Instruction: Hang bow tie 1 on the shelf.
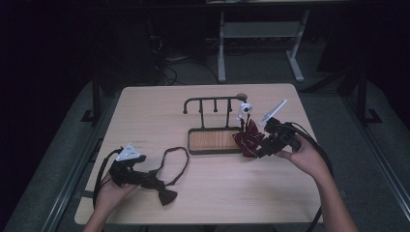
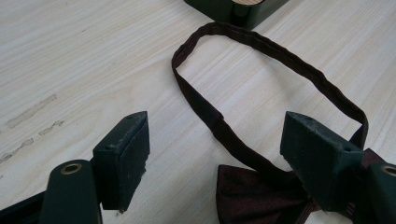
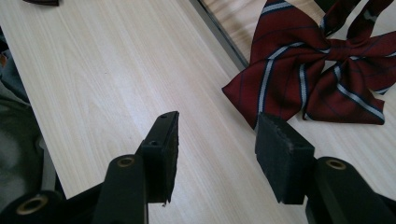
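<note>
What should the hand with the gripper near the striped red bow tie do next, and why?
Probably ease the right gripper forward, so the nearest wing of the striped red bow tie comes between the jaws, then close. The jaws stand open with only bare table between them, and the bow tie lies just ahead, partly over the edge of the wooden tray.

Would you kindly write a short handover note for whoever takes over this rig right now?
Left tongs: open, around the dark bow tie near the front edge, its strap loop flat on the table.
Right tongs: open, nothing between them, just short of the striped red bow tie, which lies at the right end of the tray under the hook rack.
Done: neither tie gripped or hung.
Left: probably hanging both.
</note>
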### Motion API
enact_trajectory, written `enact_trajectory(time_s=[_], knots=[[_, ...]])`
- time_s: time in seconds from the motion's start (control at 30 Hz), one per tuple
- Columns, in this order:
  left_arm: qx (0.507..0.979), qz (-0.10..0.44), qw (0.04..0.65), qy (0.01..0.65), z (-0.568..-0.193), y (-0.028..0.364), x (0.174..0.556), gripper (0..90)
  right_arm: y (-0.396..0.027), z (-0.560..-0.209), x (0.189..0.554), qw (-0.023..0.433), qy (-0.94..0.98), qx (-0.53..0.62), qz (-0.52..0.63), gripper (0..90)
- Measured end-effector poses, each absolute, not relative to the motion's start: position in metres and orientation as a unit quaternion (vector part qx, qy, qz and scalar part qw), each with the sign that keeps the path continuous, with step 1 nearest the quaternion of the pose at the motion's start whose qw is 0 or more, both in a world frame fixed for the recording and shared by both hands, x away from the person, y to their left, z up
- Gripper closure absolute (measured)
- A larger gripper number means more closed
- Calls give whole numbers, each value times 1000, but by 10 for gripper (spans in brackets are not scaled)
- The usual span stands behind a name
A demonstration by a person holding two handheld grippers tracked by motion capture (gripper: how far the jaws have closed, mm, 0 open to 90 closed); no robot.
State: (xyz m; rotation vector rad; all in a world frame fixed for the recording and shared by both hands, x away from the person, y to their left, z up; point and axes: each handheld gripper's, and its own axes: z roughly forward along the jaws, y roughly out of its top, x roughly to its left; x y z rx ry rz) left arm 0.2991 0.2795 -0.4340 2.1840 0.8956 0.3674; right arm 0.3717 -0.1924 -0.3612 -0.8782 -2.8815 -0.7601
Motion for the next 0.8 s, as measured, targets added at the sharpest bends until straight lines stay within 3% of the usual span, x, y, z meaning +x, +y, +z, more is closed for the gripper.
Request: enact_trajectory(time_s=[0.8], knots=[[849, 123, 377, 350, -427, 276, 301, 235, -196, -391, 351, 20, -921, -295, -255, 451]])
